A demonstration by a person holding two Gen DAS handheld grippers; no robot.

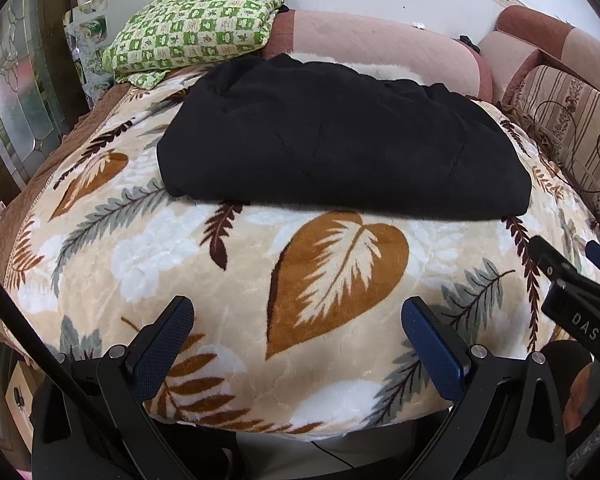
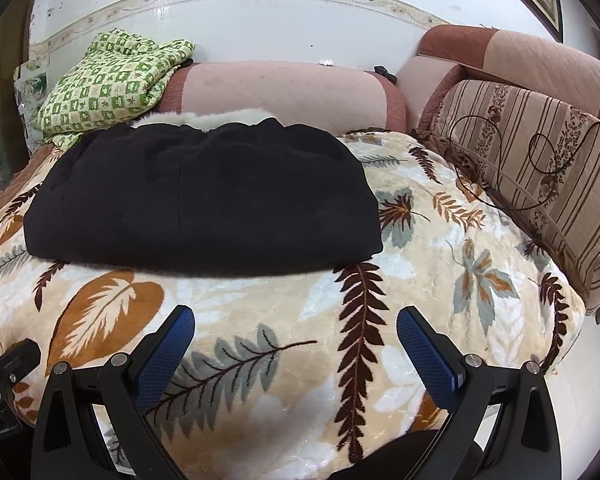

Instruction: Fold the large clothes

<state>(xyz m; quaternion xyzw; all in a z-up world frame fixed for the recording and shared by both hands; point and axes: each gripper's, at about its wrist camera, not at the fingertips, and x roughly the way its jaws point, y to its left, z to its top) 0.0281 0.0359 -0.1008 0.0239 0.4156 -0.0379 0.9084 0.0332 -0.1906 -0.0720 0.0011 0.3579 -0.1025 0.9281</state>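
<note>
A black garment (image 1: 340, 140) lies folded into a thick rectangle on a leaf-patterned blanket (image 1: 332, 280); it also shows in the right wrist view (image 2: 204, 200), on the same blanket (image 2: 260, 344). A bit of white fur trim (image 2: 204, 118) shows at its far edge. My left gripper (image 1: 298, 320) is open and empty, held above the blanket's near edge, short of the garment. My right gripper (image 2: 296, 328) is open and empty, also near the front edge, to the garment's right. The right gripper's body shows in the left wrist view (image 1: 572, 280).
A green checked cloth (image 1: 196, 24) is piled at the back left corner. A pink sofa backrest (image 2: 284, 92) runs behind the garment. A striped cushion (image 2: 540, 176) leans along the right side. A glass-panelled door (image 1: 16, 92) stands at the left.
</note>
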